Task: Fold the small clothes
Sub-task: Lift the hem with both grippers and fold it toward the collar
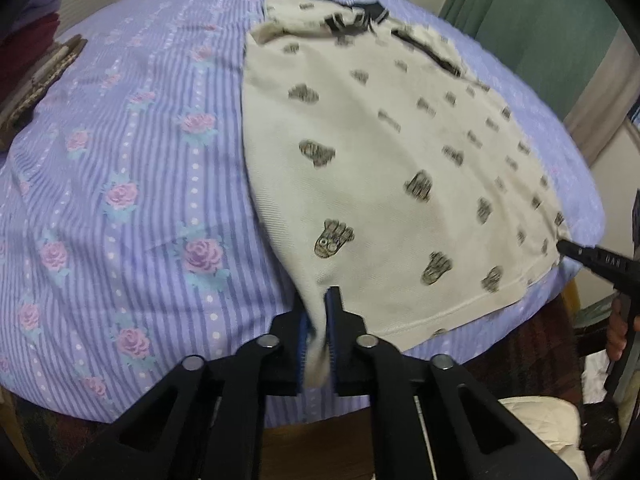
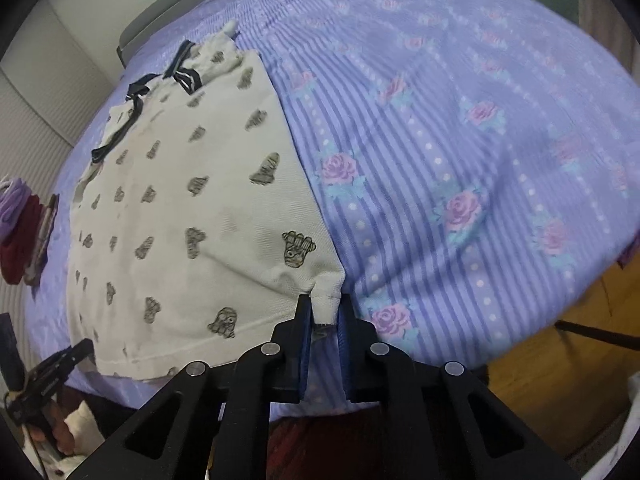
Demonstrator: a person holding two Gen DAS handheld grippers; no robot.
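Note:
A small cream shirt (image 1: 380,152) with a dark printed pattern and a navy collar lies spread on a purple striped floral cloth (image 1: 120,160). My left gripper (image 1: 318,332) is shut on the shirt's near left hem corner. My right gripper (image 2: 326,320) is shut on the shirt's (image 2: 192,208) near right hem corner, which sits between its blue pads. In the left wrist view the right gripper's tip (image 1: 576,250) meets that corner. In the right wrist view the left gripper (image 2: 76,354) shows at the lower left by the hem.
Folded red and purple clothes (image 2: 20,232) lie at the cloth's left edge. The cloth (image 2: 460,160) covers a raised surface with a wooden floor (image 2: 560,352) below. A green curtain (image 1: 520,8) hangs behind. A cream cushion (image 1: 548,424) lies below the near edge.

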